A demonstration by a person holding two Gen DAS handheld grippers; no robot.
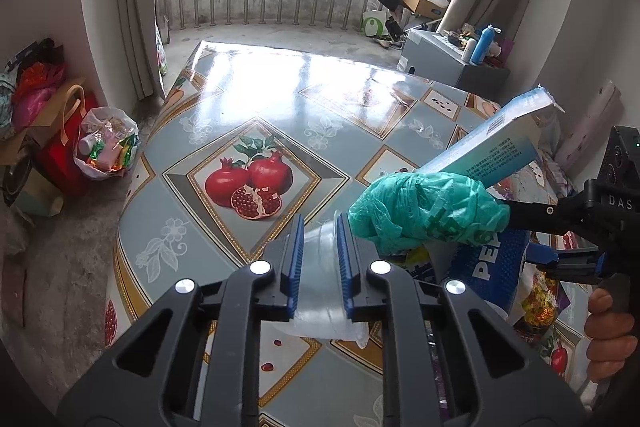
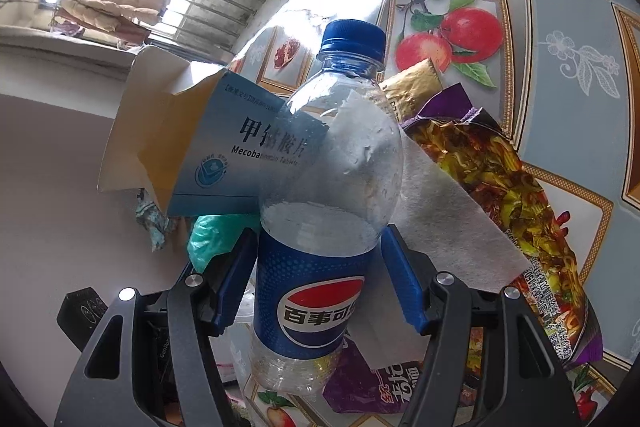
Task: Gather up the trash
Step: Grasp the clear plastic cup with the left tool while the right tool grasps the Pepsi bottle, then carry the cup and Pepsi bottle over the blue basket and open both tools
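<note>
1. pepsi bottle [image 2: 320,227] sits centre of the right wrist view, between the pads of the right gripper [image 2: 320,279]; pads meet the blue label on both sides, so it looks clamped on the bottle. cap on, looks empty.
2. handling, judged: light, thin-walled, will dent under squeeze; smooth label may slip. the labelled waist is the stiffer place to hold.
3. left gripper [image 1: 318,259], lower centre of the left wrist view, has its pads pressed on a clear plastic cup [image 1: 320,291]; the cup is soft, thin and easily crushed.
4. around the bottle: medicine box [image 2: 208,155] with torn flap at centre left, white paper sheet [image 2: 440,219] behind the bottle to the right, snack wrapper [image 2: 500,187] at right, green plastic bag [image 1: 424,211] bunched just beside the right gripper's jaw.
5. all lies on the fruit-print table [image 1: 240,99]; a filled trash bag [image 1: 108,143] is on the floor at the left edge.
6. in the way: box and green bag crowd the bottle and may drag along when it lifts.
</note>
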